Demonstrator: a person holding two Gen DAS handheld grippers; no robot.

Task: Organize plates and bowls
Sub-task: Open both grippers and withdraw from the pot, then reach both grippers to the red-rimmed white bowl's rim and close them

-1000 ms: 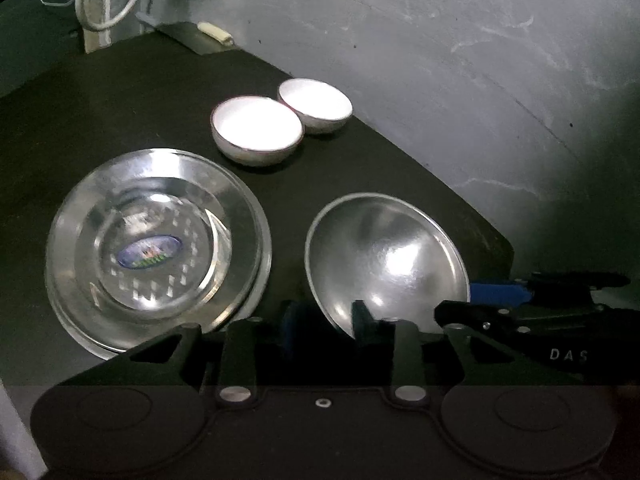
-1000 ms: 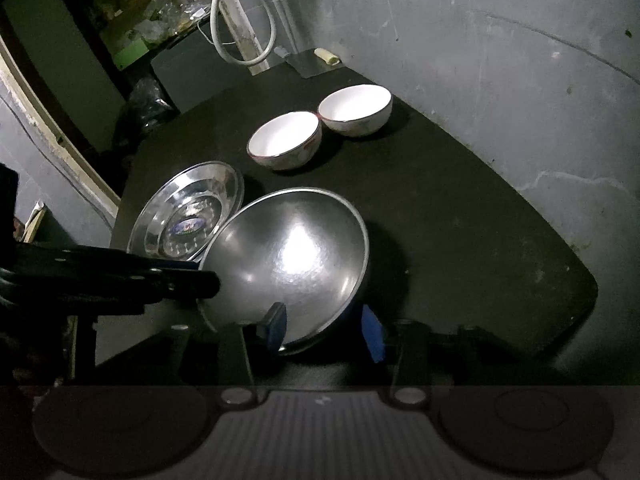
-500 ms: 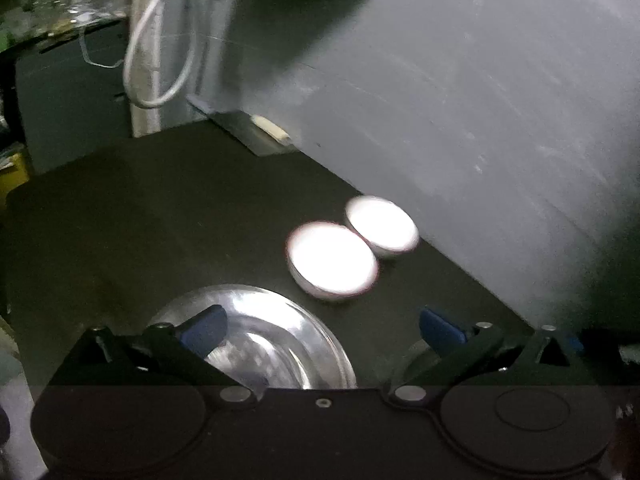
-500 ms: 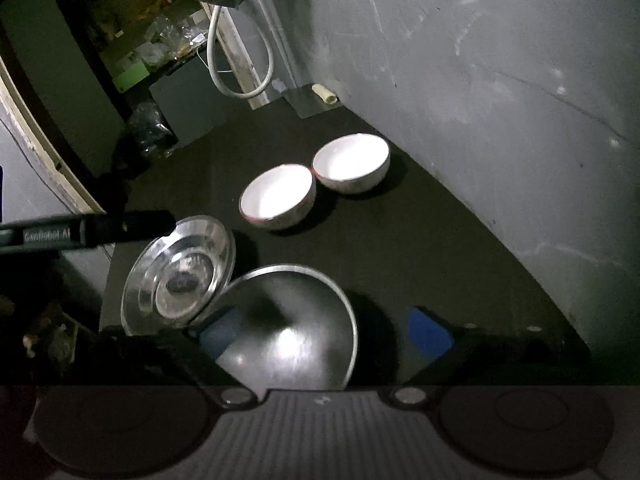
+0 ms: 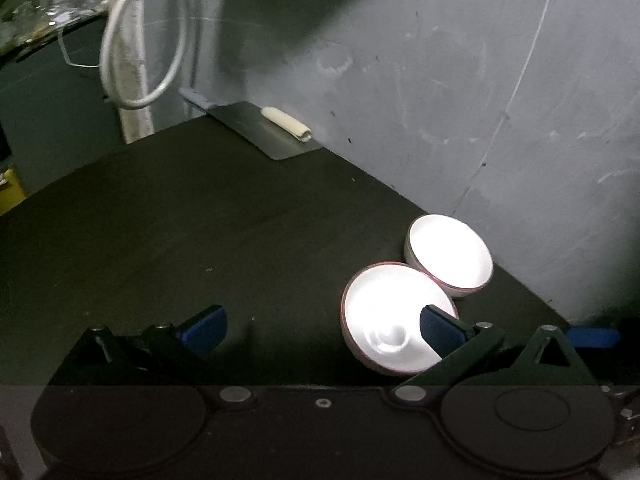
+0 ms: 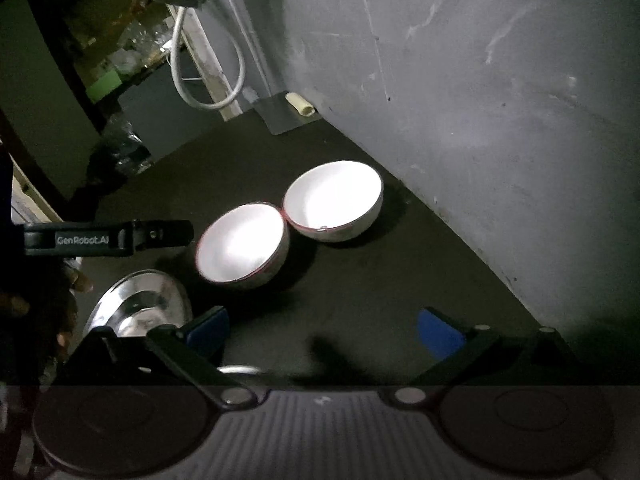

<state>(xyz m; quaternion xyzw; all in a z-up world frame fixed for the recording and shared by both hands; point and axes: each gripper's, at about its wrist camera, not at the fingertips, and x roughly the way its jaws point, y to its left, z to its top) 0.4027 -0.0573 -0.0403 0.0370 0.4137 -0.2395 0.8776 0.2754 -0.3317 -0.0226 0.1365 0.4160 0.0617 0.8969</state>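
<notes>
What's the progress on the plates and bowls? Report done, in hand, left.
Done: nothing visibly stacked; the steel plate lies alone at the table edge.
In hand: nothing. The left gripper is open and empty; the right gripper is still opening, with nothing between its fingers.
Left: the two white bowls, near and far, sit side by side, unnested.

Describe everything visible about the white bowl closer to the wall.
The white, glossy ceramic-looking bowl with a thin red rim sits upright and empty on the dark tabletop, close beside the grey wall. Its rim meets, or nearly meets, the matching white bowl beside it. No claw touches it.
</notes>
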